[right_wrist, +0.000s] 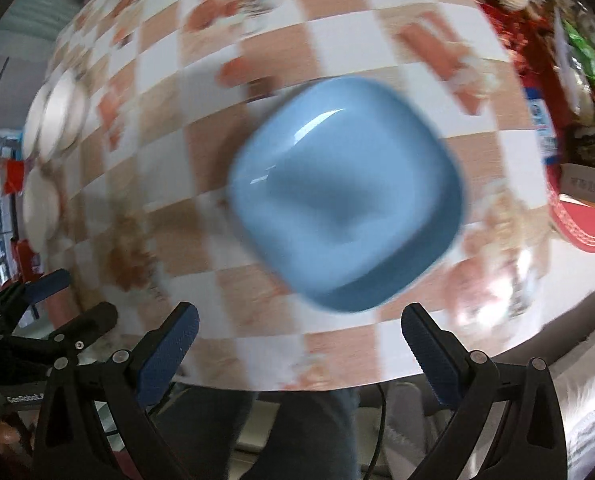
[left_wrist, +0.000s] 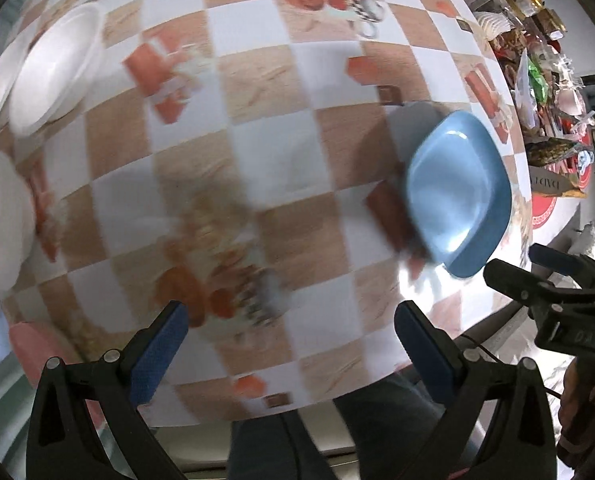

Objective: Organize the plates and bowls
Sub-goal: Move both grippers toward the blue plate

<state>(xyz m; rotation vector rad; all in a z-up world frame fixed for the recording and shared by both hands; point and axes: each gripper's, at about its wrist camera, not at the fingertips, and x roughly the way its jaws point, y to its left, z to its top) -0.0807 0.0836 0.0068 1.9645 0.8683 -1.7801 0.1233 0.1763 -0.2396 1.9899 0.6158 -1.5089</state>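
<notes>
Spread right tongs [right_wrist: 299, 340] face blue bowl [right_wrist: 345, 194] on checkered tablecloth [right_wrist: 337, 12].

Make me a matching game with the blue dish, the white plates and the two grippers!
Things:
1. Square blue plastic bowl
2. Stacked round white plates
3. Left gripper
4. Red mat with white stitching

Descriptions:
A. open, holding nothing
B. far left on the checkered table
C. right table edge
D. just ahead of the right gripper

Pairs: 1-D, 2-B, 3-A, 4-C

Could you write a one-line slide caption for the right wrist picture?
Open right hand-held gripper faces a blue bowl on the checkered table.
</notes>
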